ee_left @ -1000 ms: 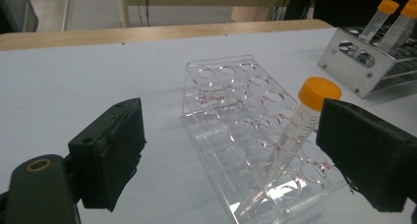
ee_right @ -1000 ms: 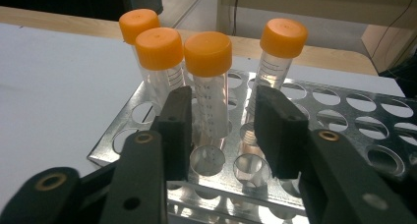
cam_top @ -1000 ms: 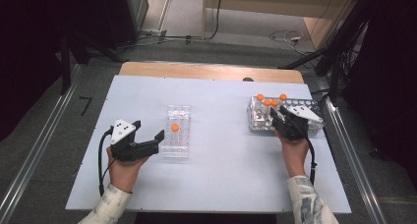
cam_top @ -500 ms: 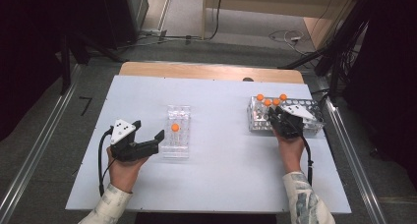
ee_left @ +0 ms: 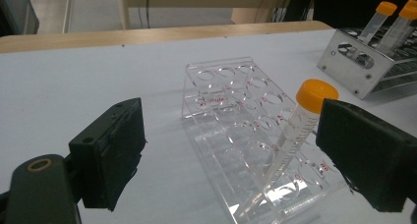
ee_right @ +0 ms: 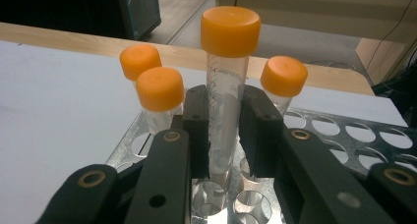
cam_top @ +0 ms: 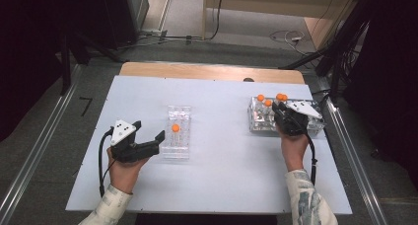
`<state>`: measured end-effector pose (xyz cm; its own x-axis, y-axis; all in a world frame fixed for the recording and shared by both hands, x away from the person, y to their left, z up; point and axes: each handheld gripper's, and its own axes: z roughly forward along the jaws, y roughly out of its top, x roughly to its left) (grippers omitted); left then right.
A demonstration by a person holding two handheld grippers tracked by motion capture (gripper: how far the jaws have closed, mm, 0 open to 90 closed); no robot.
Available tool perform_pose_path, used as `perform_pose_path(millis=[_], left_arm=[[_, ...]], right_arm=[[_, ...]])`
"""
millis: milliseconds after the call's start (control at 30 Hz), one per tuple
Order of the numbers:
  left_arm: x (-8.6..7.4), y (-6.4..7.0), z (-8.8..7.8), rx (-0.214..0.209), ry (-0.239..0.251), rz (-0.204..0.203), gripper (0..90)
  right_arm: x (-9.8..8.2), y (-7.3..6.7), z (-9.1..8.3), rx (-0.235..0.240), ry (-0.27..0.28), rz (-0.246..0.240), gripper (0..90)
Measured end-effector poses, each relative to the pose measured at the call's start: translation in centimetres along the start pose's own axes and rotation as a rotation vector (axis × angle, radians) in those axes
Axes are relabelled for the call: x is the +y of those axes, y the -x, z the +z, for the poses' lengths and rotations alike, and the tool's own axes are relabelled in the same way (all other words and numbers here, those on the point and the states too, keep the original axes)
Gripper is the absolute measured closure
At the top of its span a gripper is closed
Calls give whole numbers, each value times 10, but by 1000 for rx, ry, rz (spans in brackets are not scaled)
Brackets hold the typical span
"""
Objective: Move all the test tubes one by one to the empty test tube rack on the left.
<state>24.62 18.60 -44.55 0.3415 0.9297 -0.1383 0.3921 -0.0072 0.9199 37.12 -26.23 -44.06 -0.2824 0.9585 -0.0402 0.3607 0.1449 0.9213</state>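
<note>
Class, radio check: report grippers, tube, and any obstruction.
Right gripper shut on tube in metal rack. Left gripper open by clear rack. Neighbouring tubes close beside.

Red markings on the clear rack are too small to read.

- Clear tube with orange cap, upright, still seated over a hole of the metal rack, pinched at mid-body.
- 3 more orange-capped tubes stand in that rack, close around it.
</note>
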Motion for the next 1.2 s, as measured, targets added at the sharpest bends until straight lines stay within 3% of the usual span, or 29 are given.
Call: perform_pose_path(millis=[333, 700, 933, 1200], left_arm=[[0, 0, 0, -3, 4, 1, 117], [2, 2, -2, -6, 12, 1, 118], [3, 8, -4, -19, 19, 13, 123], [6, 23, -8, -57, 34, 43, 138]], right_arm=[[15, 1, -16, 1, 58, -3, 723], [25, 4, -50, 33, 94, -26, 723], [19, -6, -73, 94, 97, -65, 723], [8, -33, -80, 209, 73, -98, 723]])
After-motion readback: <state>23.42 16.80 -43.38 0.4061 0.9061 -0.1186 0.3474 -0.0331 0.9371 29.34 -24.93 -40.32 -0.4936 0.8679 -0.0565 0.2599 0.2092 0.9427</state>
